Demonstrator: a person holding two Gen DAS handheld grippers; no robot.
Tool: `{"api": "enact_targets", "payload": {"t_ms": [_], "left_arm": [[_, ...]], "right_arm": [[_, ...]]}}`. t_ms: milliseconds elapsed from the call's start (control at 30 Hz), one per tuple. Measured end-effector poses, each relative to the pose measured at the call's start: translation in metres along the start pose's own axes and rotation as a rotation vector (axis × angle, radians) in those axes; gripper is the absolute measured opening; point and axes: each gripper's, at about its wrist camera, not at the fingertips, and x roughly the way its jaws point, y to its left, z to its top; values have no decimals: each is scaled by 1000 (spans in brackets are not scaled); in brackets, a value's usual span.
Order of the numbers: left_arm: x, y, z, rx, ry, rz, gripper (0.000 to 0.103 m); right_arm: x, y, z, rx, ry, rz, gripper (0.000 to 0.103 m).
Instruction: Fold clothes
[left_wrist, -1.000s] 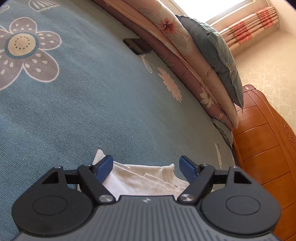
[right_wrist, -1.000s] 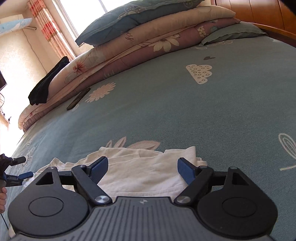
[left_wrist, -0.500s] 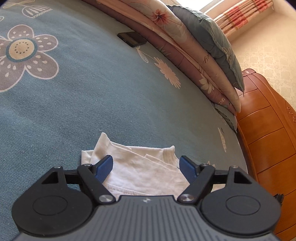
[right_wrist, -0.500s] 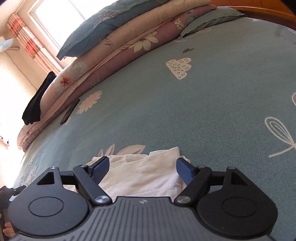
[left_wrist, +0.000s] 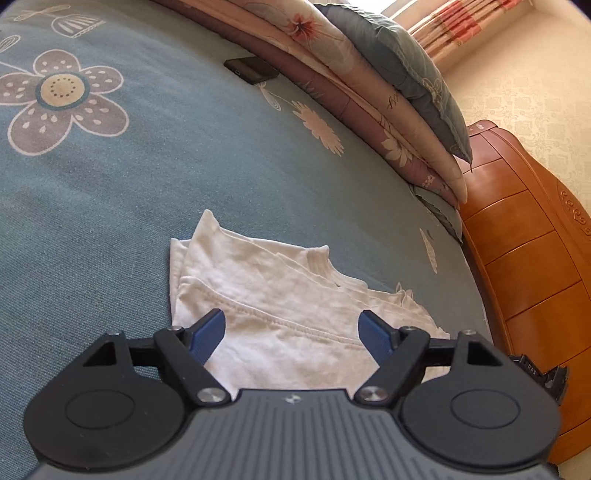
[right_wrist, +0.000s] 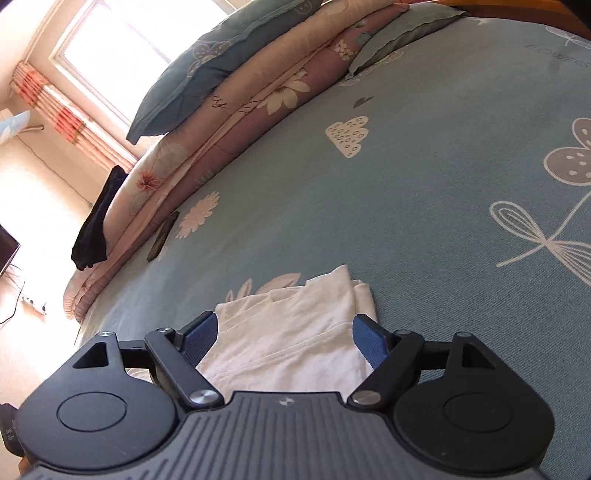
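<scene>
white ribbed-hem cotton shirt (left_wrist: 280, 295), folded flat

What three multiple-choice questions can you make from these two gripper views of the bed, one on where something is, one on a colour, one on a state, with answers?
1. Where does the dark phone lie?
A. on the white shirt
B. on the bedspread, beside the stacked quilts
C. on the wooden headboard

2. What colour is the shirt?
A. white
B. red
C. black

3. How do the left gripper and right gripper stand?
A. both shut on the shirt
B. only the left is shut on it
C. both open, pads apart

Answers:
1 B: the phone rests on the blue bedspread at the foot of the quilts.
2 A: the folded fabric is plain white in both views.
3 C: each gripper's blue pads stand wide apart, with nothing pinched between them.
</scene>
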Motion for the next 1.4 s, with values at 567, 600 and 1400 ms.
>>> {"api": "enact_targets", "payload": {"t_ms": [567,600,1400], "left_arm": [[-27,11,-10,19,-18,19,81],[-29,13,-10,9,-24,17,81],[-56,8,-49,53,-46,21,82]], "right_arm": [[32,25,-12,-160,67,-145,66],[33,26,-14,-158,84,-133,66],[-35,-8,-10,-94,-23,-120,44]]}}
